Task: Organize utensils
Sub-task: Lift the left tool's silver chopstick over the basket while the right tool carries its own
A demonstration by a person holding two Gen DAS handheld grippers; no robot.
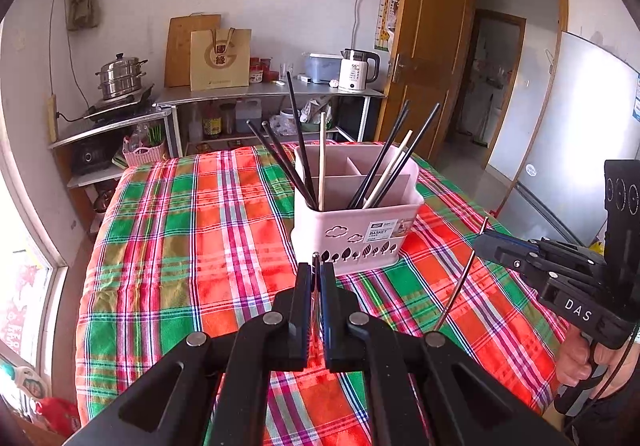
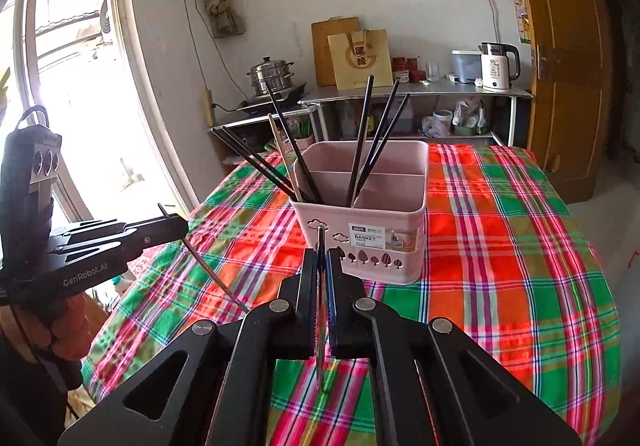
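Kitchen clutter lines the far wall, a steel steamer pot (image 1: 120, 76) on one shelf and a white electric kettle (image 1: 357, 71) on the metal counter, and in front of you stands the table under its red, green and white plaid cloth (image 1: 192, 246). Near the middle of that table sits the pale pink plastic utensil basket with dividers (image 1: 356, 234), and most of your sorting looks done: black chopsticks (image 1: 298, 142) and a few pale wooden chopsticks (image 1: 322, 162) lean out of its near compartments, while the rear compartment looks empty as far as can be seen. No loose utensils show on the cloth in either view. What seems left is what you hold. Your left tongs (image 1: 316, 278) are nearly closed, pinching a thin metal chopstick (image 1: 316, 258) that shows edge-on between the tips, just short of the basket's near wall. Your right tongs (image 2: 322, 262) are closed just as far on a second thin metal chopstick (image 2: 321, 310), which runs upright through the pads and pokes out below them. From the left wrist view that second stick slants from the right tongs down toward the cloth without clearly touching it. Both sticks are near the basket but outside it, so I judge the task close to its end, with these two to be dropped into a compartment.
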